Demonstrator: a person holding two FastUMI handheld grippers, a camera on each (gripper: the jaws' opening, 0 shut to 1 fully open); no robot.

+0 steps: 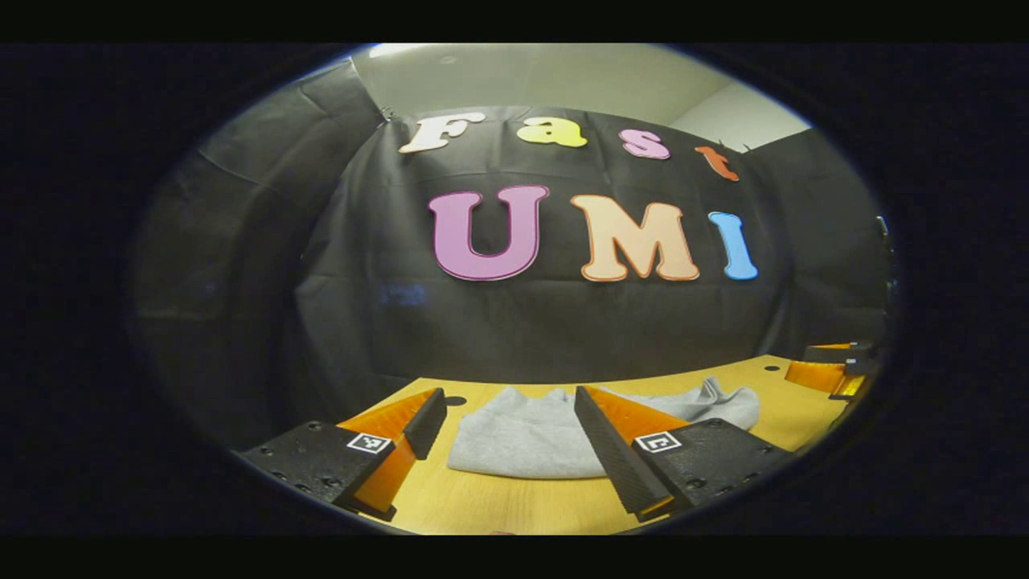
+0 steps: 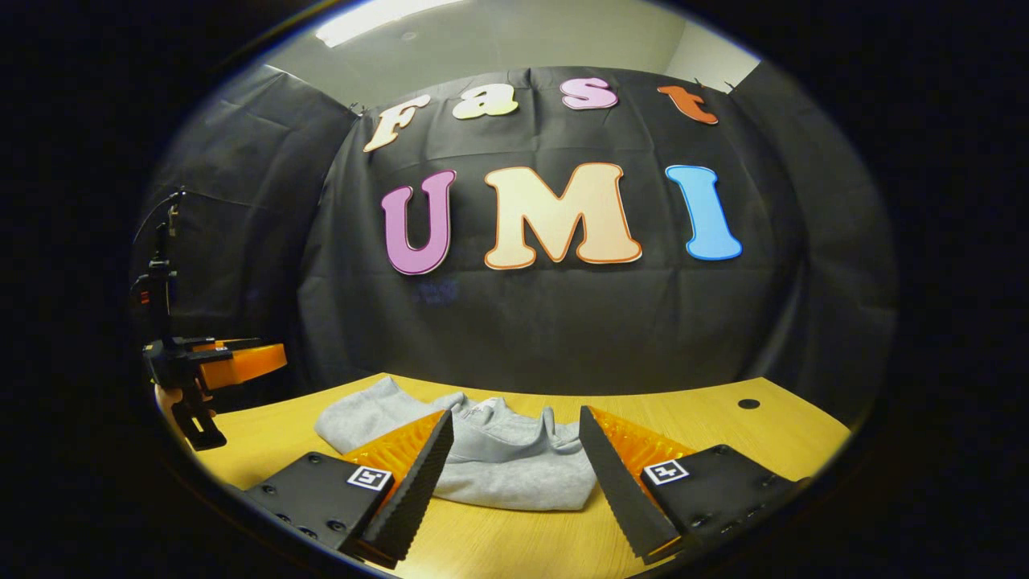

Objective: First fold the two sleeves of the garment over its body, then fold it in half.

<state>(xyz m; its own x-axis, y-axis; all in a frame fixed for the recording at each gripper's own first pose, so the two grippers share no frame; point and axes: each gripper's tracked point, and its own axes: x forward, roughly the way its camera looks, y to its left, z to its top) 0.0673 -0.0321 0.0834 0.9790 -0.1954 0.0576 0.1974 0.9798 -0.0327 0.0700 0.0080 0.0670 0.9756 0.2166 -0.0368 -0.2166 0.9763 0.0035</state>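
A grey garment (image 1: 522,434) lies folded into a compact bundle on the wooden table (image 1: 514,507). In the left gripper view my left gripper (image 1: 510,402) hovers open just in front of it, fingers spread wide with nothing between them. The right gripper view has the same grey garment (image 2: 498,458) ahead, a sleeve end sticking out at its left. My right gripper (image 2: 514,422) is open too, its fingers straddling the near edge of the cloth without touching it. The other gripper (image 2: 213,366) hangs at the far left of that view.
The table (image 2: 723,438) has a small dark hole (image 2: 748,403) near its back right and another hole (image 1: 455,400) behind the left finger. The black cloth wall (image 1: 522,322) closes the back. The right gripper (image 1: 832,370) shows at the far right edge of the left gripper view.
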